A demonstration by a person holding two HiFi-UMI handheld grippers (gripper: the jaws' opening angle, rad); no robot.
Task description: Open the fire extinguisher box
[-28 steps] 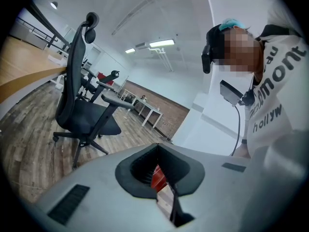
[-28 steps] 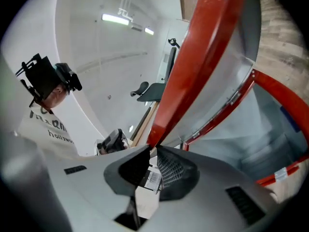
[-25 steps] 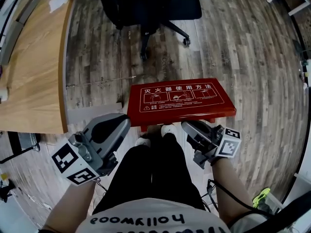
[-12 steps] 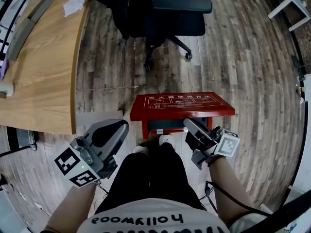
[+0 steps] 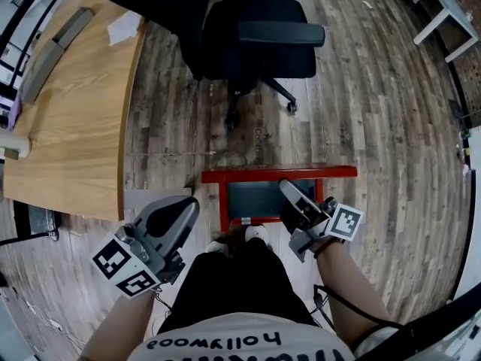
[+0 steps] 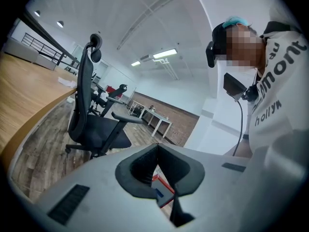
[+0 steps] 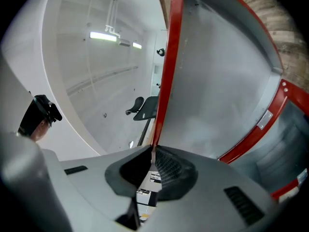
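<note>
The red fire extinguisher box [image 5: 259,198] stands on the wood floor in front of my feet, and its grey inside shows. Its lid [image 5: 278,173] is raised on edge and appears only as a thin red bar. My right gripper [image 5: 285,189] is shut on the lid's free edge. In the right gripper view the red lid rim [image 7: 170,57] runs straight down between the pads of that gripper [image 7: 152,151], with the lid's grey inner face [image 7: 217,81] beside it. My left gripper [image 5: 184,205] hangs left of the box, shut and holding nothing; its jaws [image 6: 157,149] meet.
A black office chair [image 5: 255,40] stands just beyond the box. A curved wooden desk [image 5: 68,119] fills the left side. My shoes [image 5: 257,234] are right at the box's near side. A white table [image 5: 443,13] is at the far right.
The lid has swung up from nearly flat, label showing, to standing on edge. My right gripper rose with it. The box's inside has come into view.
</note>
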